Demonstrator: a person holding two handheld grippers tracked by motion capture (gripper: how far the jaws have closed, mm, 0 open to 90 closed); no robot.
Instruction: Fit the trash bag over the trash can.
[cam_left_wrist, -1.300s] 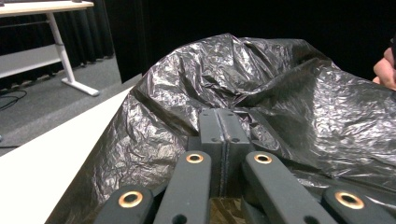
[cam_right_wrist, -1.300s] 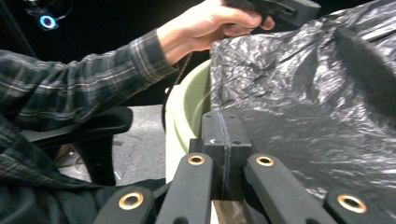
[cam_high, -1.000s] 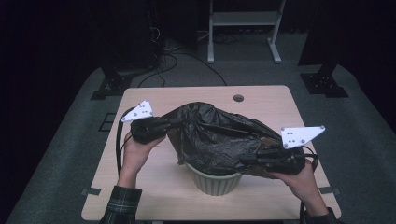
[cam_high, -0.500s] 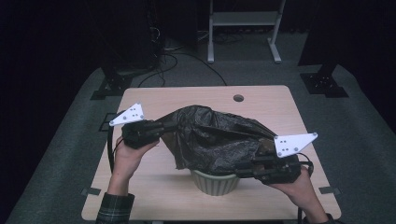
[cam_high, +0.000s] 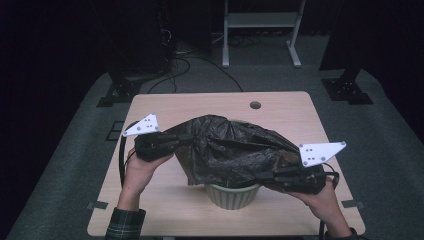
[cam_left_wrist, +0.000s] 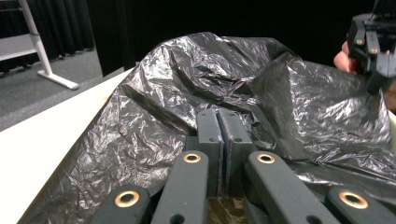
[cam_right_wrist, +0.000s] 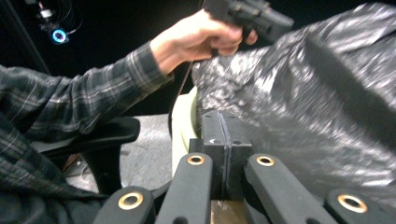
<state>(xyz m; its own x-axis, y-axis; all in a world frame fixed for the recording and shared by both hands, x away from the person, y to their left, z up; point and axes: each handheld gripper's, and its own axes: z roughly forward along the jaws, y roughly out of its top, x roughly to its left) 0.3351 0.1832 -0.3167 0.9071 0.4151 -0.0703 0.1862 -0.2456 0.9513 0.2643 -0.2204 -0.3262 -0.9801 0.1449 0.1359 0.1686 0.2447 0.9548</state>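
The left gripper (cam_high: 184, 140) and right gripper (cam_high: 267, 178) each have their jaws pressed together on an edge of the black plastic bag (cam_high: 232, 150), which is stretched between them and draped over the pale green bin (cam_high: 231, 195) standing just below and between the two sets of fingers. The bin rests on a light wooden table (cam_high: 287, 107) with a small round hole (cam_high: 255, 105) beyond the bag. Past the table lie grey carpet (cam_high: 75, 165), loose cables (cam_high: 192, 62), a white metal frame (cam_high: 260, 22) and dark curtains.

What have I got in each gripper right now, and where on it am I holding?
Both hold the black plastic bag by its edge: left gripper at its left side, right gripper at its lower right, above the pale green bin.
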